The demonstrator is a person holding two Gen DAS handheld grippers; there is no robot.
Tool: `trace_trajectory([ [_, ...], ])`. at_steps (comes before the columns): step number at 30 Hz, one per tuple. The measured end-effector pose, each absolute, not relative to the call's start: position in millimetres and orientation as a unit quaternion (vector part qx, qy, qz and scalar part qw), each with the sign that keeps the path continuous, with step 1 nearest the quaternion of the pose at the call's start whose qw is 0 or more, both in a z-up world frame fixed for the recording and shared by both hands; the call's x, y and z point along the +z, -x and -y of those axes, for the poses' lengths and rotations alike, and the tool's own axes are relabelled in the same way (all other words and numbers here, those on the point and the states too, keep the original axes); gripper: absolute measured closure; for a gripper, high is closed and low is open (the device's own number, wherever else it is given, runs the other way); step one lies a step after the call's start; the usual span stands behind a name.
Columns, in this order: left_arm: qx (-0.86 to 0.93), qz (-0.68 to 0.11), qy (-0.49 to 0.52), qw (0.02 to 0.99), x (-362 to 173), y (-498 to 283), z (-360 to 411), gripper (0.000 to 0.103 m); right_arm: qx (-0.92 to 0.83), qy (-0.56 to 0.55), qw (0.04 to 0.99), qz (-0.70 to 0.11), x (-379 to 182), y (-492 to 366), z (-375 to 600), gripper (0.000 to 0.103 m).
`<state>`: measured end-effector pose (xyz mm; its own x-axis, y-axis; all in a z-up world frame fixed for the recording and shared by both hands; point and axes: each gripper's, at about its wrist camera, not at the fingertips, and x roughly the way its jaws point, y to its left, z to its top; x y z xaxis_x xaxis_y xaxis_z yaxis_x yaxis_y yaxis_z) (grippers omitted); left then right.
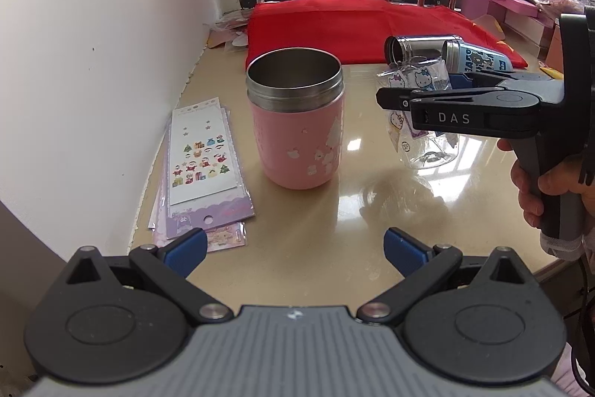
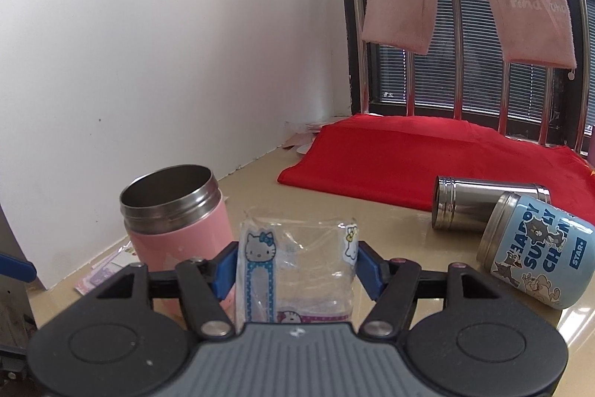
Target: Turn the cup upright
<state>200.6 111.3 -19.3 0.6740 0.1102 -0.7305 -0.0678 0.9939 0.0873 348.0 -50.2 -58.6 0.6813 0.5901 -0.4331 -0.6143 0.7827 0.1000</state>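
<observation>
Two cups lying, R gripper (image 2: 295, 266) clamps clear cup (image 2: 297, 266), L gripper (image 1: 295, 248) agape

The right tool (image 2: 293, 266) clamps a clear cup (image 2: 297, 263) — seemingly upright — beside a pink cup (image 2: 178, 229).

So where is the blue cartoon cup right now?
The blue cartoon cup lies on its side at the right of the right wrist view, touching the steel cup, just before the red cloth.
</observation>
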Motion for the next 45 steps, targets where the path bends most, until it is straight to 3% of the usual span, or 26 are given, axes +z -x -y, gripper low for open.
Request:
trace_trajectory([
  [19, 0.047, -0.399, -0.023, 0.915, -19, -203, -103, 0.0, 0.336, 0.048, 0.914, -0.221, -65, -343, 48, 0.038],
  [21, 0.048, -0.397, -0.021, 0.916, -18, -201, -104, 0.0, 0.333, 0.049, 0.914, -0.227, -66, -343, 49, 0.027],
  [31, 0.039, -0.364, -0.005, 0.93, -7, -184, -94, 0.0, 0.327, 0.011, 0.922, -0.205, -44, -315, 80, 0.0],
  [38, 0.017, -0.305, 0.045, 0.951, -1, -142, -68, 0.0, 0.278, 0.025, 0.95, -0.14, -11, -231, 133, 0.0],
  [45, 0.009, -0.227, 0.057, 0.972, 4, -80, -37, 0.0, 0.223, 0.005, 0.965, -0.138, -8, -140, 181, 0.0],
])
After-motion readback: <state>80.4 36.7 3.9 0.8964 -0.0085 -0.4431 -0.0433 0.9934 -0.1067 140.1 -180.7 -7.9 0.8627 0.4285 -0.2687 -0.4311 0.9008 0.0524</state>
